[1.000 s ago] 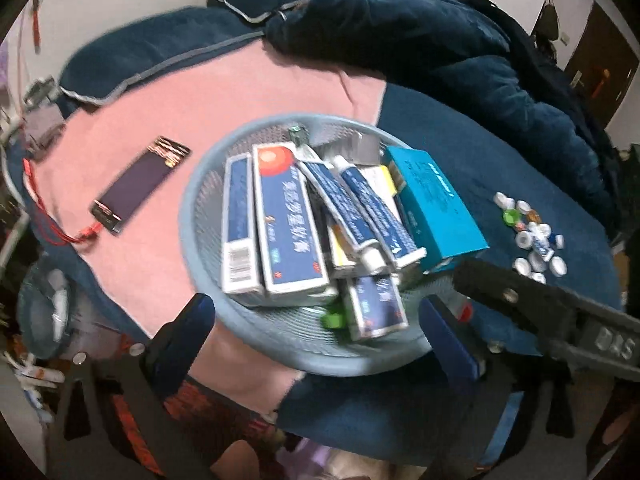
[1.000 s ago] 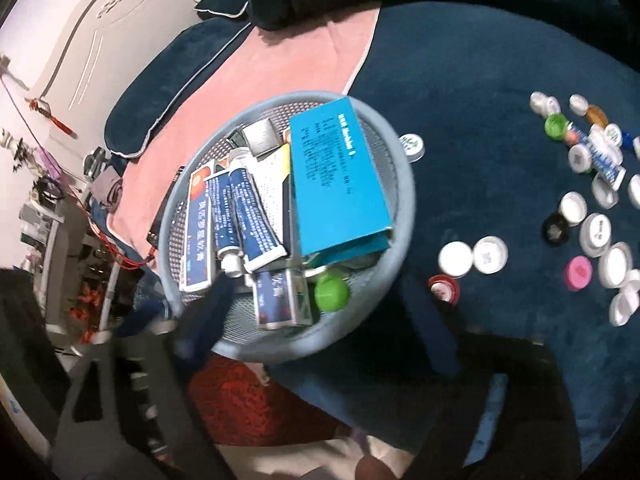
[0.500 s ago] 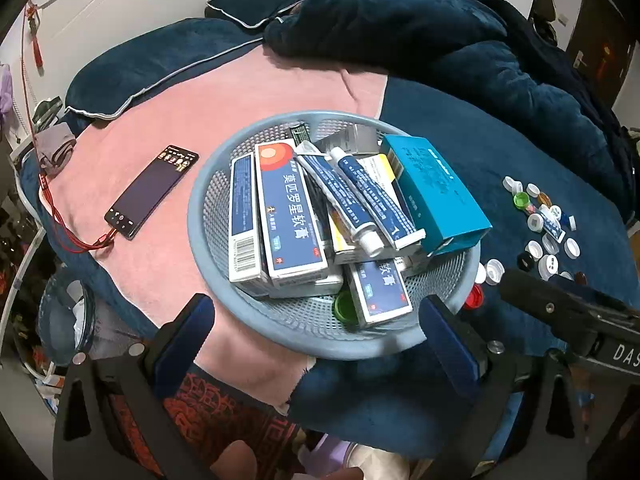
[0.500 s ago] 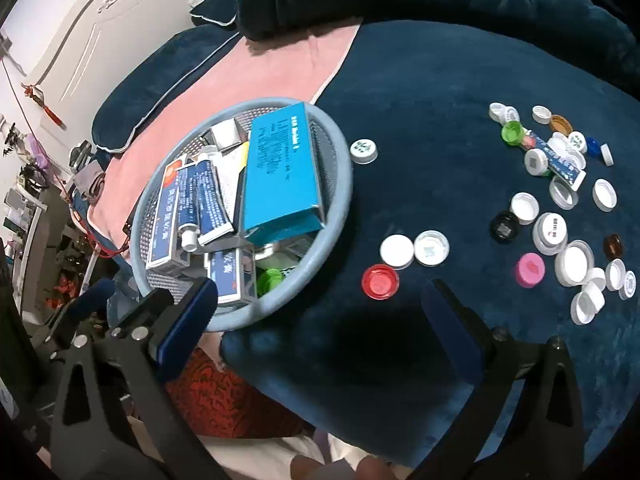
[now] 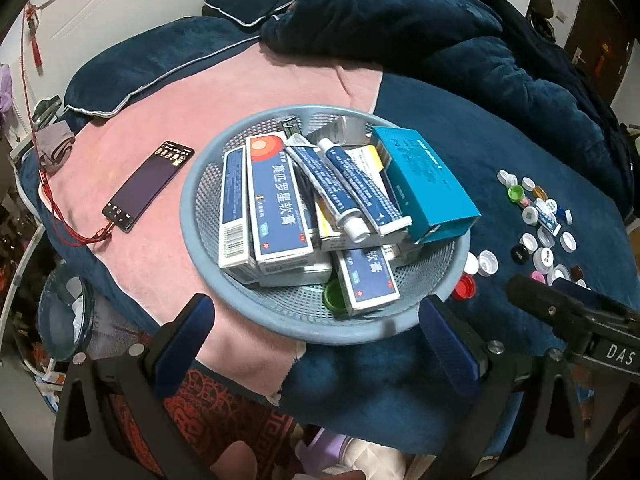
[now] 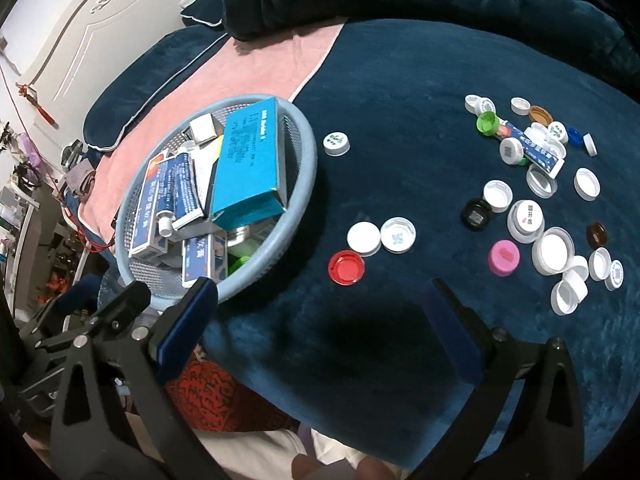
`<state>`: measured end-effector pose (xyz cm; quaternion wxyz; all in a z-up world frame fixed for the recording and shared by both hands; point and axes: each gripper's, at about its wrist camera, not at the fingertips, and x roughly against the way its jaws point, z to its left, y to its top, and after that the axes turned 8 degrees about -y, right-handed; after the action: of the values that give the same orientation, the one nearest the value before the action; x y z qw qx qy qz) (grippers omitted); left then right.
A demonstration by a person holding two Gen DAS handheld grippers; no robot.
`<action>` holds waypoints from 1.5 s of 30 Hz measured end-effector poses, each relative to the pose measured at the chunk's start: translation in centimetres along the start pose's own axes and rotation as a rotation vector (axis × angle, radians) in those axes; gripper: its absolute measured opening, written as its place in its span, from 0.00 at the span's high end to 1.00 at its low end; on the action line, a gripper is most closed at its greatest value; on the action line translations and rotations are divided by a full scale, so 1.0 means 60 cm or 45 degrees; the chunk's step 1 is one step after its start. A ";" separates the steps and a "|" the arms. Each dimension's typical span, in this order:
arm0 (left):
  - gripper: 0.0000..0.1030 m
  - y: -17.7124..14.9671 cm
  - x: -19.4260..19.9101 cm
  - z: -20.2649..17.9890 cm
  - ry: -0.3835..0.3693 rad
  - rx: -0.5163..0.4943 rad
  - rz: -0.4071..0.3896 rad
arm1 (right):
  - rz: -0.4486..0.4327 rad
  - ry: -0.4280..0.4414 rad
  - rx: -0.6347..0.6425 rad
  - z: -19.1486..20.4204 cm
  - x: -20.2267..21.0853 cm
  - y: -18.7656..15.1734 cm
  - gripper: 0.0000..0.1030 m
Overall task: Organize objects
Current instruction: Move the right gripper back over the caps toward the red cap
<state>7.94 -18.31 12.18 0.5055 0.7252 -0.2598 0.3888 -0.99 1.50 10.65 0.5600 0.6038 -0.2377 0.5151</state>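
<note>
Blue plastic mesh basket (image 5: 320, 320) sits on the bed where the pink towel (image 5: 208, 128) meets the navy blanket (image 6: 400, 80), already heaped with ointment boxes (image 5: 276, 208), tubes (image 5: 356, 184) and a teal carton (image 5: 424, 184); the medicines look sorted. Loose bottle caps (image 6: 520, 216) lie scattered apart on the blanket, probably the next group to gather. Left hand-held gripper (image 5: 316, 344) and right hand-held gripper (image 6: 320, 320) both hover spread wide, holding nothing, the right nearest the red cap (image 6: 346, 267).

You have one round pale-blue mesh plastic basket (image 5: 208, 240) at your 12 o'clock, one teal cardboard box (image 5: 424, 184), two blue-and-white ointment tubes (image 5: 356, 188), one black smartphone (image 5: 148, 184) at 10 o'clock, one red bottle cap (image 6: 346, 267), one pink bottle cap (image 6: 505, 257).
</note>
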 end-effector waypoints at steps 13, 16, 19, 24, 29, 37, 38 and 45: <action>0.01 -0.001 -0.003 -0.033 -0.033 -0.027 0.020 | 0.016 -0.036 -0.049 -0.037 0.001 -0.013 0.00; 0.01 -0.001 -0.006 -0.041 -0.048 -0.025 0.030 | 0.020 -0.042 -0.060 -0.046 0.001 -0.016 0.00; 0.01 -0.001 -0.009 -0.048 -0.051 -0.029 0.038 | 0.025 -0.050 -0.068 -0.055 0.001 -0.018 0.00; 0.01 -0.003 -0.016 -0.058 -0.073 -0.012 0.057 | 0.029 -0.063 -0.095 -0.072 -0.001 -0.019 0.00; 0.01 -0.005 -0.024 -0.067 -0.082 0.005 0.071 | 0.043 -0.081 -0.117 -0.090 -0.008 -0.022 0.00; 0.01 -0.011 -0.034 -0.063 -0.056 0.040 0.078 | 0.079 -0.127 -0.123 -0.098 -0.032 -0.027 0.00; 0.01 -0.012 -0.036 -0.060 -0.051 0.045 0.078 | 0.081 -0.132 -0.117 -0.097 -0.036 -0.027 0.00; 0.01 -0.031 -0.046 -0.035 -0.029 0.121 0.092 | 0.065 -0.225 0.085 -0.045 -0.082 -0.025 0.00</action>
<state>7.20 -15.73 9.29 0.4530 0.7429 -0.2729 0.4103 -2.39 2.98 5.21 0.5032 0.6590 -0.2841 0.4815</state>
